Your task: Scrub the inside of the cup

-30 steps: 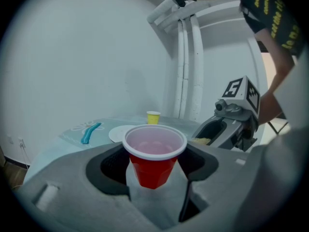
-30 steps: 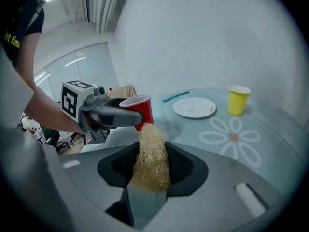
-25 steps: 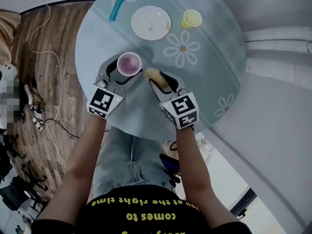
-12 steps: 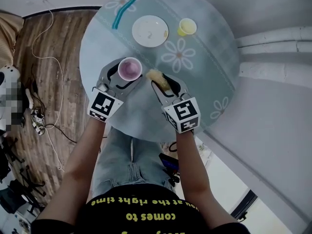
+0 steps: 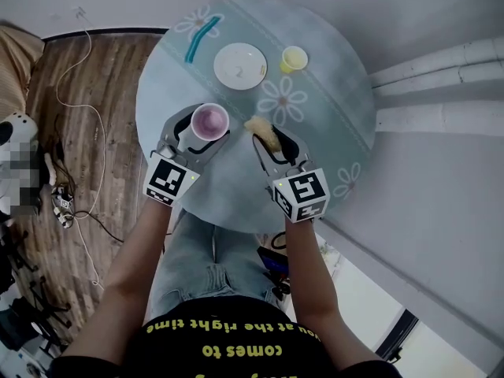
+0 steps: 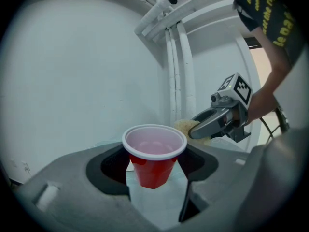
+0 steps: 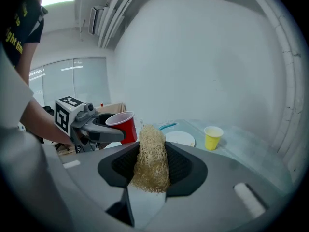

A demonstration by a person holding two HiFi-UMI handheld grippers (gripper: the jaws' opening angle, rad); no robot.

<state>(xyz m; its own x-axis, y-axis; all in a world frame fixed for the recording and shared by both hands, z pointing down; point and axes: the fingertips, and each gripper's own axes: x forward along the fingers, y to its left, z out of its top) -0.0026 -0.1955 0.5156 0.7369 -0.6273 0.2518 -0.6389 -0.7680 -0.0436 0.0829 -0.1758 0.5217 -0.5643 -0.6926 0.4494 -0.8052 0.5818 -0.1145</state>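
Head view shows only the red cup's pale mouth; its body is hidden between the jaws. The left gripper is clamped on it, upright, above the round table's near left edge. Just right, apart from it, the right gripper pinches one straw-coloured scrubber. Two cups: the yellow cup stands far right beside one plate, with bare tabletop between.

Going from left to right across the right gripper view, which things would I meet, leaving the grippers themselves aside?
red cup → scrubber → white plate → yellow cup
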